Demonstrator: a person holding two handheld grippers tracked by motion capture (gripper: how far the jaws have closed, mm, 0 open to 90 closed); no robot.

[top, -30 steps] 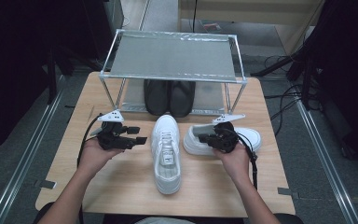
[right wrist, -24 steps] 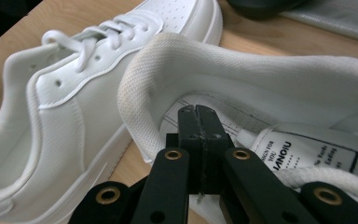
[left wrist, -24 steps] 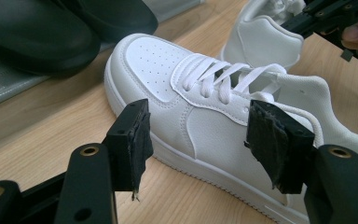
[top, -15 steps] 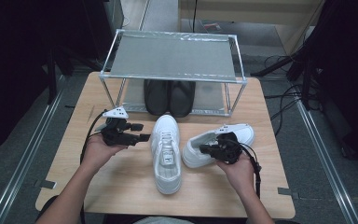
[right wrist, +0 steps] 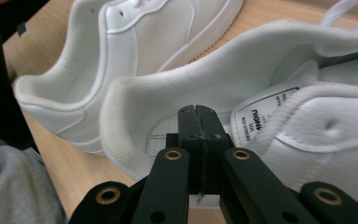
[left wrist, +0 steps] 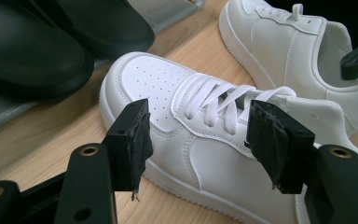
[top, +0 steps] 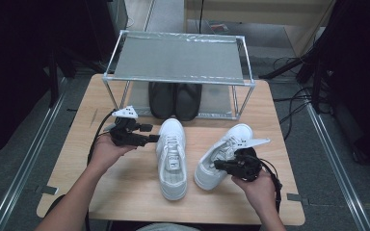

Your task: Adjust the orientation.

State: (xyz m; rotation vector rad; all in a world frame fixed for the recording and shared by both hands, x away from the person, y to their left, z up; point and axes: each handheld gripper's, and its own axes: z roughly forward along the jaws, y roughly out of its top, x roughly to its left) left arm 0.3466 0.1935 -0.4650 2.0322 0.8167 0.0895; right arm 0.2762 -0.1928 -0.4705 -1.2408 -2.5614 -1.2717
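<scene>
The left hand-held gripper (top: 153, 138) hovers with jaws spread just left of the laced white leather sneaker (top: 172, 159), which lies lengthwise on the wooden tabletop (top: 125, 192). To that sneaker's right, the right hand-held gripper (top: 218, 165), jaws pressed together, appears to pinch the heel collar of the second white sneaker (top: 221, 154), probably repositioning it. Next comes setting it parallel. Its pinched edge is hard to make out.

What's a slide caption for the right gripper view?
Right gripper, jaws shut, pokes inside the collar of a white sneaker; the second sneaker lies beyond.
</scene>
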